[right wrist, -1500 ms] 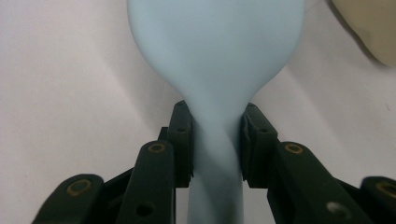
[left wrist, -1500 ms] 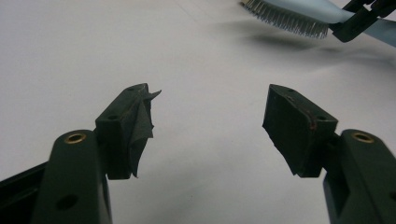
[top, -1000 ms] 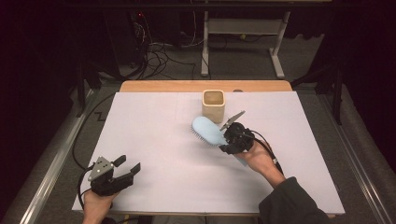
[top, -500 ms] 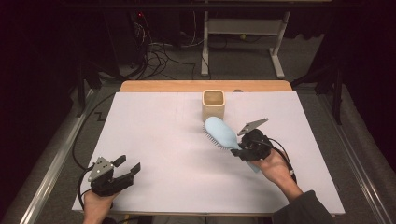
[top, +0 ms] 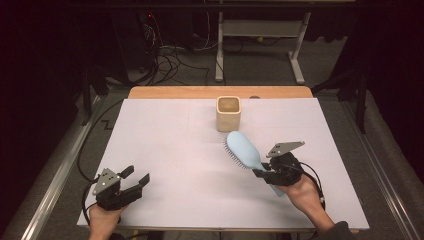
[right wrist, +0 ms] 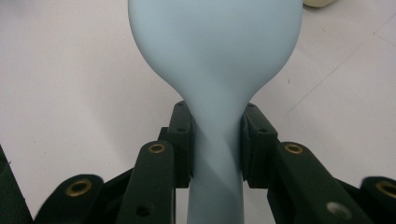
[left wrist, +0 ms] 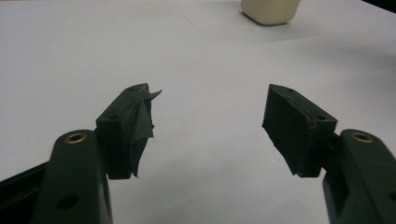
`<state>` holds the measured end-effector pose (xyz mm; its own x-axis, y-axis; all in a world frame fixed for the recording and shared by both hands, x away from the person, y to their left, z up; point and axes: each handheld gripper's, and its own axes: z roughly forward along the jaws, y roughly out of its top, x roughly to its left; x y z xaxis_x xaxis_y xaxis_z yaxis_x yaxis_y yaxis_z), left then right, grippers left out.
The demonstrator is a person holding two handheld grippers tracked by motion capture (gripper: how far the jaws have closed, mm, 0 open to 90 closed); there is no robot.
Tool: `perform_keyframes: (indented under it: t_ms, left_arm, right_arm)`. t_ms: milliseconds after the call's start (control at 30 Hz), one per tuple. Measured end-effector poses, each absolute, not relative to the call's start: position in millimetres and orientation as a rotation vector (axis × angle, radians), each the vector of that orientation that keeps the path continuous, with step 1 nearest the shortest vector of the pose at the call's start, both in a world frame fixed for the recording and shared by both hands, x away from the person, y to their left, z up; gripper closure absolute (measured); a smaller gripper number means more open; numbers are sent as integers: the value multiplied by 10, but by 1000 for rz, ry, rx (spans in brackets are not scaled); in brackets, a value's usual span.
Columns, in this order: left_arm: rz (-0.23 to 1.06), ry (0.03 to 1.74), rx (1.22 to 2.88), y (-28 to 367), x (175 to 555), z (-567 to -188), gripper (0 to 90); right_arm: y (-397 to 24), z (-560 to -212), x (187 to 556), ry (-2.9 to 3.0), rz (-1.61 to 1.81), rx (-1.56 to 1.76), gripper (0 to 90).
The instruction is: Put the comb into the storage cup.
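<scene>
Since a second ago my right tool (top: pixel 264 173) has carried the blue hairbrush (top: pixel 243 151) away from the cup (top: pixel 228 113), out toward the right and nearer my side of the tabletop (top: pixel 170 145); brush head sat just beside the cup before, now it's clear of it. Left tool (top: pixel 136 178) same spot as before, near the front left corner.

Right tool: clamped on the brush handle. In the right gripper view both pads (right wrist: pixel 181 140) press the narrow neck of the hairbrush (right wrist: pixel 215 56) from either side, smooth back of the head facing the camera. In the high view the brush head points up-left toward the cup, bristles on its left edge, handle end sticking out past the tool toward my hand (top: pixel 302 192). Looks held above the white sheet, not lying on it, though I can't tell the gap for sure.

Left tool (left wrist: pixel 208 121): jaws apart, nothing between them, just bare white tabletop. One pad (left wrist: pixel 137 126) has its black lining peeling loose at the edge. Cup (left wrist: pixel 271 10) sits far ahead at the top of the left gripper view, well apart from this tool. My left hand (top: pixel 102 217) grips it from below.
</scene>
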<state>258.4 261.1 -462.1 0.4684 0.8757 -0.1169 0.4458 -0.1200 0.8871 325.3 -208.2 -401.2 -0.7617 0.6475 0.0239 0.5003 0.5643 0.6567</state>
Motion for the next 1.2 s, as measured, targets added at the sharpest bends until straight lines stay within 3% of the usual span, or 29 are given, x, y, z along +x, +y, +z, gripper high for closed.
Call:
perform_keyframes:
  t_ms: [567, 1200]
  left_arm:
    - [560, 1083, 1761, 2489, 2637, -4555, 330]
    - [512, 993, 1784, 2133, 2736, -4441, 327]
  right_arm:
    - [-2290, -4048, 3014, 2469, 1097, 987, 706]
    - [-2290, -4112, 2999, 2425, 1159, 973, 706]
